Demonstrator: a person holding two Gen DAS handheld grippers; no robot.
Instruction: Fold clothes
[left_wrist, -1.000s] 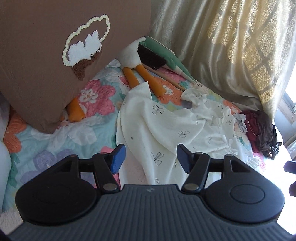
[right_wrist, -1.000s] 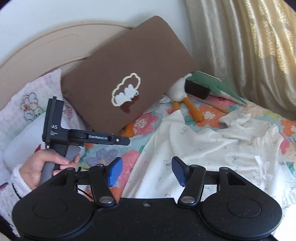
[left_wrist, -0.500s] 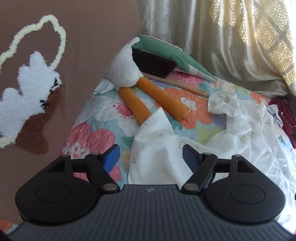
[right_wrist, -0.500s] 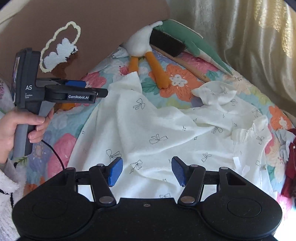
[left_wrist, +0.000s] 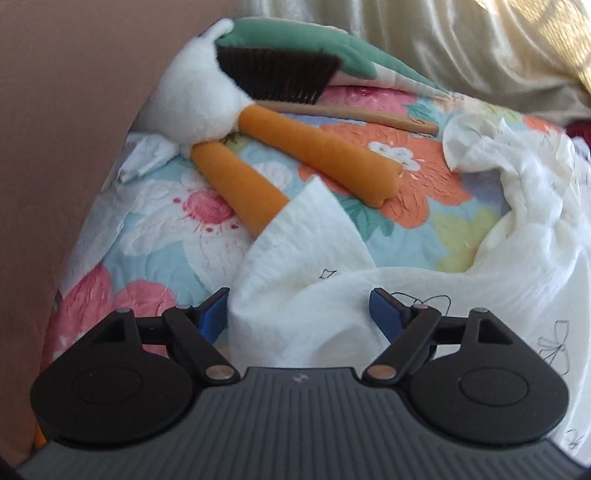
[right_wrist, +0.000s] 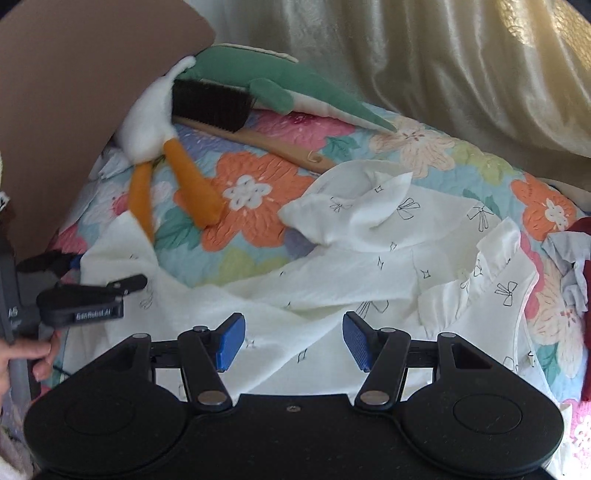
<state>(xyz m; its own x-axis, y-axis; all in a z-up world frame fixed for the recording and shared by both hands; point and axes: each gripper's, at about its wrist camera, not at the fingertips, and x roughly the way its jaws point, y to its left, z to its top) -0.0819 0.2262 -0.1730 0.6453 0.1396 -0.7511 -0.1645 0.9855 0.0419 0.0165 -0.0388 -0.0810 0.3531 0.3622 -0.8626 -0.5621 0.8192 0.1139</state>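
- Left wrist view: much of the white garment (left_wrist: 424, 295) with its small bow print is hidden from you by the gripper body along the near edge, and it runs off the right edge of the frame.
- A brown pillow (left_wrist: 62, 129) fills the left side and is cut off on the left and at the top; the plush duck (left_wrist: 207, 107) shows only its white body and two orange legs, and the tip of one leg is tucked under a corner of the garment.
- A hand brush (left_wrist: 273, 77) with dark bristles lies across the duck; you see only part of its wooden handle.
- Your left gripper (left_wrist: 297, 314) has just been opening and its blue pads are spread wide. A raised fold of the garment sits between them. The left pad is just beside the cloth edge, but you cannot tell if it touches; nothing is pinched.
- Right wrist view: the garment (right_wrist: 369, 266) lies crumpled on the floral quilt (right_wrist: 258, 192), its near part hidden under the gripper body. At the right edge, a dark red and pale heap of clothes (right_wrist: 580, 258) is cut off and hard to make out.
- Your left gripper (right_wrist: 107, 284) shows at the left, blurred, low over the garment's left edge; only fingertips of the hand (right_wrist: 26, 354) holding it are in frame.
- Your right gripper (right_wrist: 293, 338) has its pads parted, moderately wide. They hang over the garment's near part, holding nothing; whether they touch the cloth you cannot tell.
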